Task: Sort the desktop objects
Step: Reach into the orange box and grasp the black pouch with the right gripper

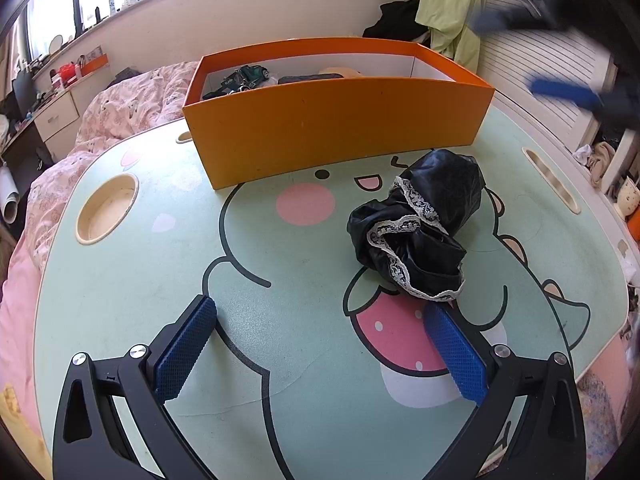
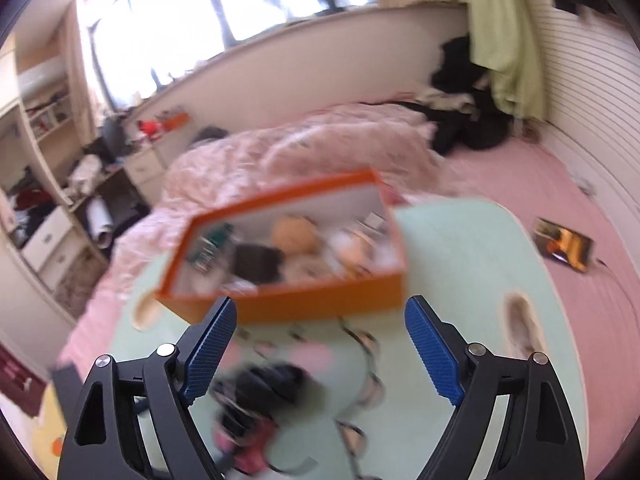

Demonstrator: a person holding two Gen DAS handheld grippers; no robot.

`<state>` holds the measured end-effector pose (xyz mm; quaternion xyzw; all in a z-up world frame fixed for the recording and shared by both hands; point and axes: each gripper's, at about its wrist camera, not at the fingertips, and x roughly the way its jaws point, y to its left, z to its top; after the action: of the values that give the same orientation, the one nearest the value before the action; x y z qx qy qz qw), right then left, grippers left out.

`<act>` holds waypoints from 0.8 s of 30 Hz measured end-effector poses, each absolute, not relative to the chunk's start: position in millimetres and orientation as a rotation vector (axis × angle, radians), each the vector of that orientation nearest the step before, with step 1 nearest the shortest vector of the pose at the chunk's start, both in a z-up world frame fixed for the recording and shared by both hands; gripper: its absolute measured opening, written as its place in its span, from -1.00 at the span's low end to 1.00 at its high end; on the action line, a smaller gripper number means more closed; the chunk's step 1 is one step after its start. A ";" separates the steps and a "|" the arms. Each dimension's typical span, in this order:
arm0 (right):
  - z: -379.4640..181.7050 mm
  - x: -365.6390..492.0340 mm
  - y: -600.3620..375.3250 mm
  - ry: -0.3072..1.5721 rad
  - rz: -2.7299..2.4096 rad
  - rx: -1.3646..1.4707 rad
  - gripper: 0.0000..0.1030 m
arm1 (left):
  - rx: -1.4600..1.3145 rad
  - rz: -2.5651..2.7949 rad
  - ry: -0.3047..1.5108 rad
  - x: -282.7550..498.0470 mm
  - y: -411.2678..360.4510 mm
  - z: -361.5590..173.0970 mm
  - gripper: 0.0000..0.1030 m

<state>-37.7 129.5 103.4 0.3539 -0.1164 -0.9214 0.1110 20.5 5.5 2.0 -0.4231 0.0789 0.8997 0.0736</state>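
A crumpled black satin cloth with white lace trim (image 1: 420,224) lies on the green cartoon lap table (image 1: 120,288), in front of an orange box (image 1: 336,128) holding a toy car, a dark pouch and other items. My left gripper (image 1: 320,316) is open and empty, low over the table, the cloth just beyond its right finger. My right gripper (image 2: 320,316) is open and empty, high above the table; it appears blurred at the upper right of the left wrist view (image 1: 552,56). The right wrist view is blurred and shows the box (image 2: 288,252) and the cloth (image 2: 272,388) below.
The table has a round cup recess (image 1: 106,208) at left and a slot handle (image 1: 554,184) at right. It stands on a bed with a pink quilt (image 1: 120,104). Shelves and drawers (image 2: 44,200) stand at left, clothes (image 2: 468,120) piled at the far right.
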 end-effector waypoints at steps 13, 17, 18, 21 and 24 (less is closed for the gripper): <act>44.3 -175.8 52.4 -0.391 -2.484 1.532 0.46 | -1.263 2.703 0.238 21.8 6.3 3.6 0.99; 28.7 -180.5 45.9 -0.337 -2.486 1.588 0.47 | -1.263 2.702 0.236 21.8 6.7 3.2 1.00; 28.9 -180.5 42.4 -0.282 -2.502 1.593 0.23 | -1.263 2.701 0.235 21.5 6.8 3.5 1.00; 29.3 -178.1 43.6 -0.266 -2.493 1.579 0.20 | -1.263 2.701 0.236 21.4 7.8 4.1 1.00; 32.5 -174.0 56.8 -0.368 -2.480 1.548 0.20 | -1.262 2.702 0.236 21.2 7.5 3.9 1.00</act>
<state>-174.0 56.8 32.5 0.5228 -0.1242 -0.8377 0.0976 21.2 7.5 3.9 -0.4206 0.0786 0.9007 0.0750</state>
